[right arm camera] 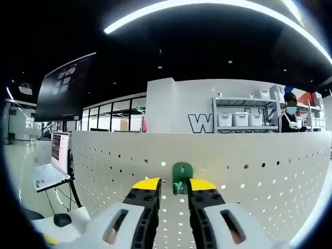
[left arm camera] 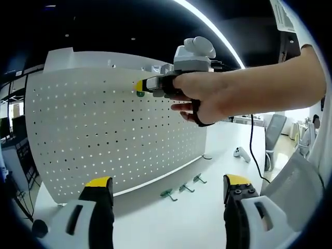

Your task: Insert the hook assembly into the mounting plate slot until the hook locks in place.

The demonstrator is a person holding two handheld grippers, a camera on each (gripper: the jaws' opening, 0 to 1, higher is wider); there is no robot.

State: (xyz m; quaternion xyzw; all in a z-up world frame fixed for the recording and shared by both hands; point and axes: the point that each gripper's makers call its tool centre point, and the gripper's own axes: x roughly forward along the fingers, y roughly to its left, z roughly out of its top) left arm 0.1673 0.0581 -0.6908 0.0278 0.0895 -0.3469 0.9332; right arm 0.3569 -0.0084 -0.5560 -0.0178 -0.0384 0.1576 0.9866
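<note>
A white pegboard mounting plate [left arm camera: 104,129] stands upright on the white table [left arm camera: 197,218]. A hand holds my right gripper [left arm camera: 139,86] against the board's upper part, where a green hook [left arm camera: 140,94] sits at its yellow tips. In the right gripper view the green hook [right arm camera: 181,177] lies flat against the pegboard [right arm camera: 259,176], between the yellow-tipped jaws of my right gripper [right arm camera: 175,185], which is shut on it. My left gripper [left arm camera: 167,182] hangs open low in front of the board, holding nothing.
Three loose hooks [left arm camera: 168,194] [left arm camera: 185,188] [left arm camera: 199,179] lie on the table by the board's foot. A white controller [left arm camera: 241,153] with a cable lies further right. A laptop [right arm camera: 49,176] on a stand is behind the board's left end; shelves with bins [right arm camera: 241,119] are behind it.
</note>
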